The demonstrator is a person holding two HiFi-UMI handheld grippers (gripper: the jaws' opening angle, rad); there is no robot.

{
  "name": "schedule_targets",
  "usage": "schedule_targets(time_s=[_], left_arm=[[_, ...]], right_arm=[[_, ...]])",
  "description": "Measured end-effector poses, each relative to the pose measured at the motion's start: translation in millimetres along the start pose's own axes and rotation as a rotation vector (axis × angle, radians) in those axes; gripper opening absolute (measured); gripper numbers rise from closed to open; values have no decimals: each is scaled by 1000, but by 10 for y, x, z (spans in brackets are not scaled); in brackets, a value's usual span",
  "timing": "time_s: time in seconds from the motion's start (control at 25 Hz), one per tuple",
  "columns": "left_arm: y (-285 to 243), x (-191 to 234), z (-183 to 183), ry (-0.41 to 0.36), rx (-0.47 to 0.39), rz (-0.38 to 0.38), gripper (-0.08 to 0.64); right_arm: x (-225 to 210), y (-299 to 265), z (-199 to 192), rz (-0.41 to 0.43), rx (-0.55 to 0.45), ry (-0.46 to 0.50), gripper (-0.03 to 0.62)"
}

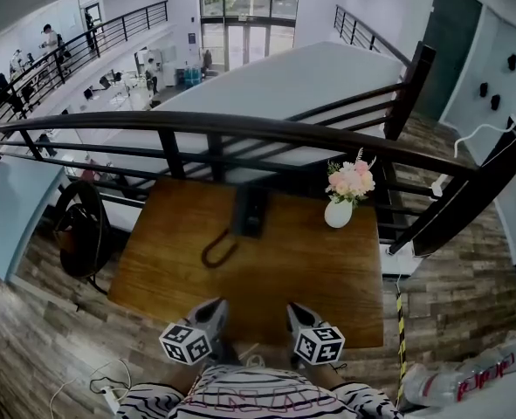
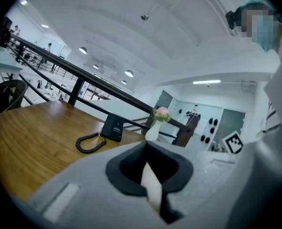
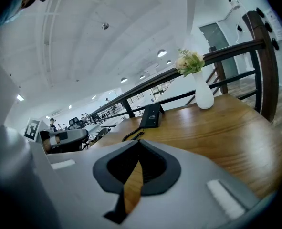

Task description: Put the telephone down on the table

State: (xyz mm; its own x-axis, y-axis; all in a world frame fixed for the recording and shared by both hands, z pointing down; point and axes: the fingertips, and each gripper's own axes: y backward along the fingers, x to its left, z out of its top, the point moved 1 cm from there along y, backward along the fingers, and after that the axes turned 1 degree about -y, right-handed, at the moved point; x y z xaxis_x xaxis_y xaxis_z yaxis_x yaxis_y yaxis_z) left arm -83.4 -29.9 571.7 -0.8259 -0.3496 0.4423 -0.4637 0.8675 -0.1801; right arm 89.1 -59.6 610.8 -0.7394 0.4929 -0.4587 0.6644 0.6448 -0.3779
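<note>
In the head view, the telephone (image 1: pixel 251 209) is seen resting on the wooden counter (image 1: pixel 319 273), at its far edge just below the dark railing (image 1: pixel 240 129). Its coiled cord (image 1: pixel 218 251) is looped on the wood on the near side of it. A white vase (image 1: pixel 338 213) of pink flowers (image 1: pixel 352 180) is placed to the right of the telephone, apart from it. The left claw (image 1: pixel 212 311) and the right claw (image 1: pixel 298 312) are held side by side over the near edge of the counter, well apart from the telephone, above striped sleeves (image 1: pixel 258 400).

In the left gripper view, the jaws of the left claw (image 2: pixel 150 178) are shown pressed together, with only a thin pale slit left between them. The telephone (image 2: pixel 113 127) is seen ahead on the counter (image 2: pixel 31 137), the cord (image 2: pixel 90 143) curled before it and the vase (image 2: pixel 151 130) just to its right.

In the right gripper view, the jaws of the right claw (image 3: pixel 133 180) are likewise pressed together, and only a narrow strip of wood is visible through the gap. The telephone (image 3: pixel 151 114) is seen far ahead near the railing, with the cord (image 3: pixel 132 135) trailing toward the camera and the vase (image 3: pixel 203 93) standing upright further right.
</note>
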Motion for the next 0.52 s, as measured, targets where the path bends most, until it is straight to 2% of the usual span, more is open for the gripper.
schedule_targets(time_s=[0.52], left_arm=[[-63, 57, -12, 12, 3, 3, 2]], right_arm=[[-22, -91, 21, 0, 10, 2, 0]])
